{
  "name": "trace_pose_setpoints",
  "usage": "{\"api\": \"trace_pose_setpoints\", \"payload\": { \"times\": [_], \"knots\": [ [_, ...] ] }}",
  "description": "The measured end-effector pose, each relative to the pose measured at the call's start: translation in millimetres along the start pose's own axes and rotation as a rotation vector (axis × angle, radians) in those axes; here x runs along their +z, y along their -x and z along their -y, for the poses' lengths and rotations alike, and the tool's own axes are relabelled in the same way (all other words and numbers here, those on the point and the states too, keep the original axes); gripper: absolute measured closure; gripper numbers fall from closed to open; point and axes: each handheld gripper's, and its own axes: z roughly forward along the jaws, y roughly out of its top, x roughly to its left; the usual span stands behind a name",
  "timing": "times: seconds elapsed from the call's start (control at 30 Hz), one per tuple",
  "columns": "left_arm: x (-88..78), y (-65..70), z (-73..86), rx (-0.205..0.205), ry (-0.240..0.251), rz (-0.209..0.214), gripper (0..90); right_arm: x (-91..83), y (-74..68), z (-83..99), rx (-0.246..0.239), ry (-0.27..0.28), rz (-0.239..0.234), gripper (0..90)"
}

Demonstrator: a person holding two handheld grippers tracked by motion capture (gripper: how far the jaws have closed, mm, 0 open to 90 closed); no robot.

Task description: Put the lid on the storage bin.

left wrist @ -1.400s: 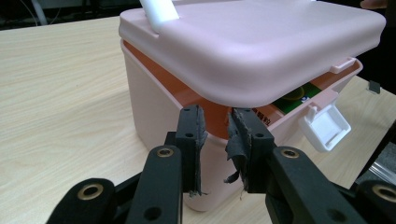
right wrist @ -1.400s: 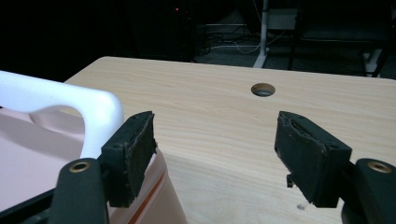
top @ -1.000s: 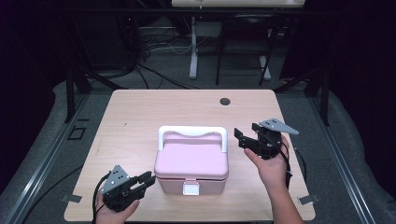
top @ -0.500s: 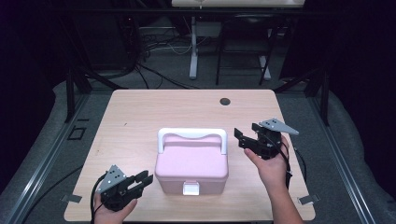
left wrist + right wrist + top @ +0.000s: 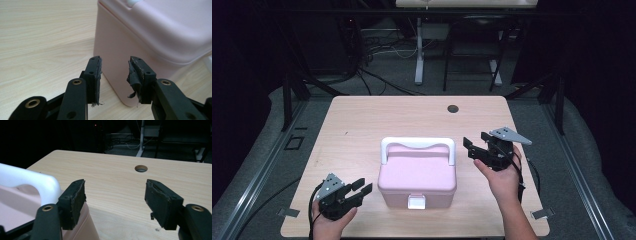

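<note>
Sitting near the tabletop's front edge, the shut pink plastic box [image 5: 417, 177] with a white handle [image 5: 418, 145] waits; the left gripper [image 5: 360, 189], jaws just opening and empty, and the wide-open right gripper [image 5: 475, 146] should come in slowly, one each side.

Black two-jaw grippers [image 5: 358, 189] — brass-ringed screw holes, frayed pads [image 5: 96, 75], grey plates, trailing cables.

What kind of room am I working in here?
Probably a lab or recording studio: a bare wooden table with a cable hole, loose cables on the grey floor behind, dark surroundings, and one pink box as a prop.
</note>
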Motion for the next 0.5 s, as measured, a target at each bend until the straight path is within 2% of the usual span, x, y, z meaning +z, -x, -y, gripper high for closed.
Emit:
{"api": "trace_pose_setpoints", "payload": {
  "times": [0.33,0.43,0.47,0.5],
  "knots": [
    [4.6,-4.9,8.5,-0.023,-0.029,-0.001,58.0,2.0,-0.2,2.1,-0.001,-0.036,-0.034,44.0],
    [3.7,-5.8,9.1,-0.027,-0.019,-0.004,57.5,-5.0,-1.7,-2.9,-0.001,-0.008,-0.083,44.5],
    [3.7,-5.8,9.1,-0.027,-0.019,-0.004,57.3,-5.0,-1.7,-2.9,-0.001,-0.008,-0.083,44.5],
    [3.1,-5.6,8.8,-0.029,-0.019,-0.004,57.1,-7.0,-3.0,-4.6,0.0,0.002,-0.11,44.4]
  ]
}}
